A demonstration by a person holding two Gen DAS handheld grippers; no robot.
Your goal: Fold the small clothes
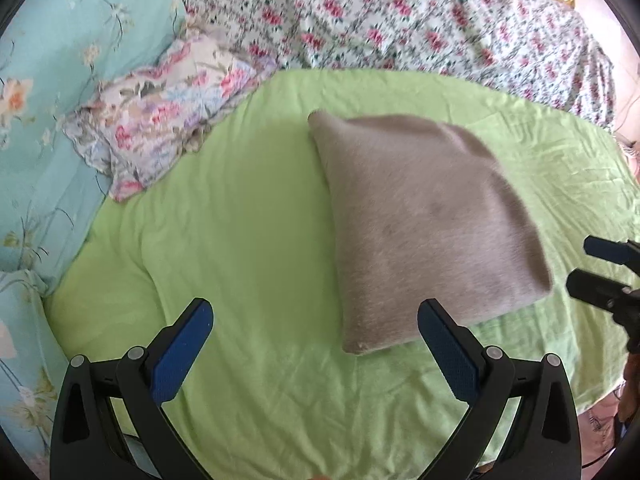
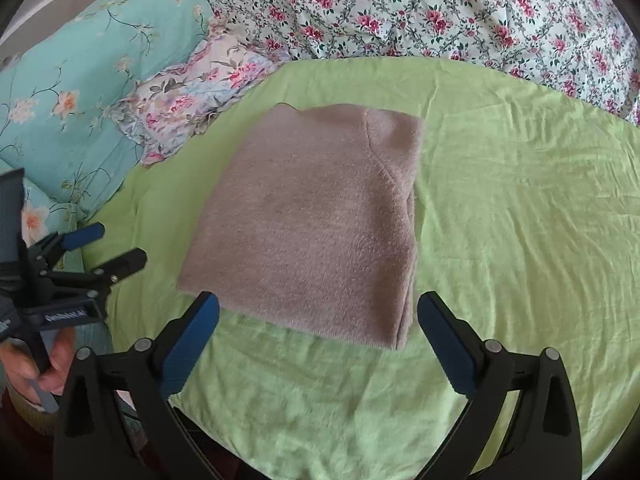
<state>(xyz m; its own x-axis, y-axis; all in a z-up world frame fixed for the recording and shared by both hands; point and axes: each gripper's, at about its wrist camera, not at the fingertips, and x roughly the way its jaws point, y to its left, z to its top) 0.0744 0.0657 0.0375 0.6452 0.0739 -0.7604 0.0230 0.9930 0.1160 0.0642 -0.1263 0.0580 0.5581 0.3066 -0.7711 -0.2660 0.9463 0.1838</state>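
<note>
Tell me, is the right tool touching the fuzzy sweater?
Apart. In the right wrist view, the right tool is open, its blue fingertips raised above the folded beige sweater; nothing is pinched, and the sweater lies flat on the green sheet.

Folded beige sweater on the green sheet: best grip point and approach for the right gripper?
Judging by its pose, take the near right corner of the beige sweater, where the stacked layer edges show. The open right gripper hovers at that near edge; come in low over the green sheet, one finger sliding under the stack, so all layers pinch together.
</note>
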